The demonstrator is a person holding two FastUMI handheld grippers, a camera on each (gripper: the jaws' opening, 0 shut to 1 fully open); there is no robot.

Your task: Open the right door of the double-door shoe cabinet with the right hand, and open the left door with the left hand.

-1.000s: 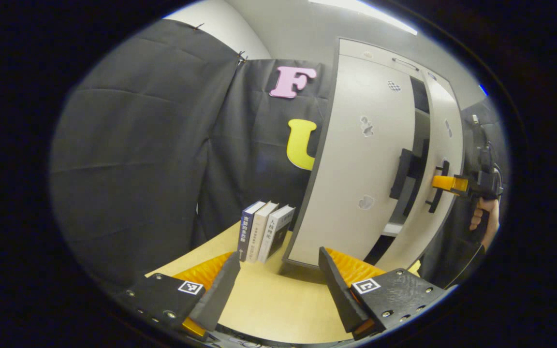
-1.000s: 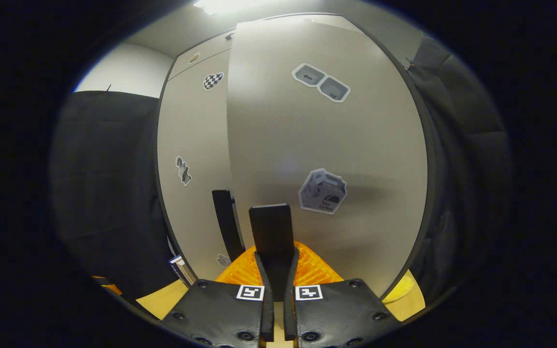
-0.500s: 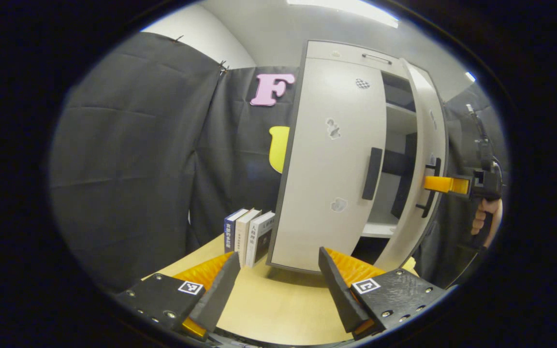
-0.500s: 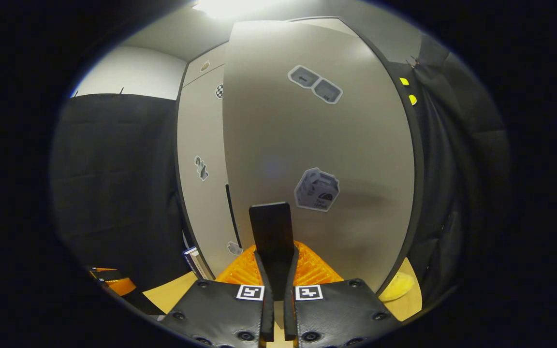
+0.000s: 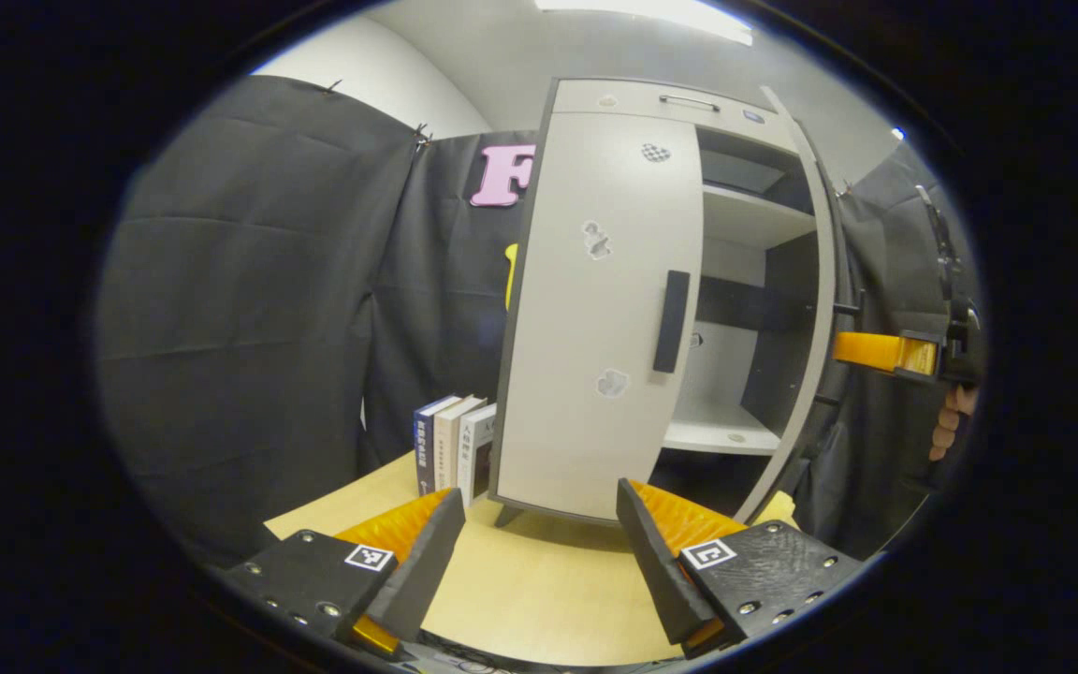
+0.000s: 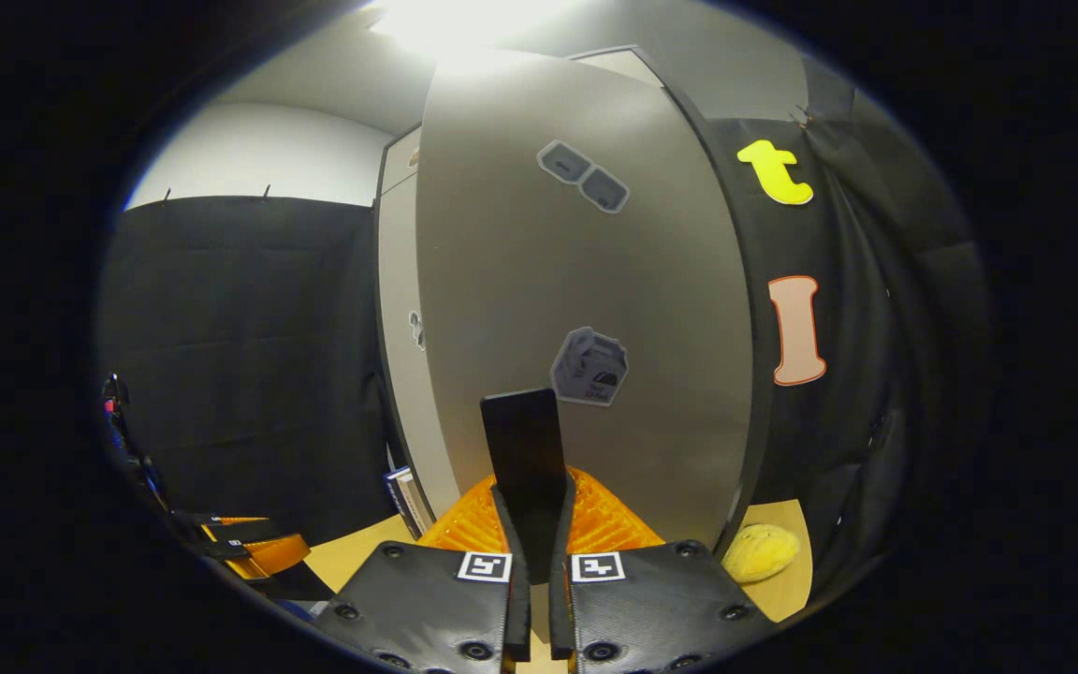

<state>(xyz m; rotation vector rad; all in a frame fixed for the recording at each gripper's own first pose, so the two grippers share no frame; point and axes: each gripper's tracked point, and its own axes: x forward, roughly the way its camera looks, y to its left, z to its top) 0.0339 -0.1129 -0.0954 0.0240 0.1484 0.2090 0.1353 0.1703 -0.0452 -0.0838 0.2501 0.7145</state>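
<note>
We have 1 of 2 doors open: the right gripper point(image 6: 530, 524) clamps the right door's handle point(image 6: 523, 449), swung wide from the shoe cabinet point(image 5: 745, 215). The left door point(image 5: 595, 309) stays closed (left gripper point(image 5: 539, 543) gaping, empty, before it).

Pale grey shoe cabinet point(image 5: 595, 281) upright on the table — right door point(image 6: 586, 281) swung wide open, left door point(image 5: 600, 309) shut.

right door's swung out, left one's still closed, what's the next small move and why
Probably bring the open left gripper forward and up to the left door's handle. The right door already stands wide, showing the shelves, with the right gripper shut on its handle, while the left door is closed and the left fingers are well short of it.
</note>
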